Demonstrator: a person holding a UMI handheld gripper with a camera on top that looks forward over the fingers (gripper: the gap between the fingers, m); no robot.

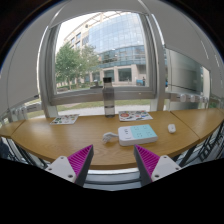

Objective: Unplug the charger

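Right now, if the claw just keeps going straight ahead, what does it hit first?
Probably the small white object on the wooden table, just ahead of the open claw. Beyond it stands an upright white unit by the window. Depth is unclear.

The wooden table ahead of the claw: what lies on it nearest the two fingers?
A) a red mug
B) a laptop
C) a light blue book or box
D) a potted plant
C: a flat light blue book or box lies on the wooden table just beyond the open claw, with a small white object beside it; no mug, laptop or plant shows.
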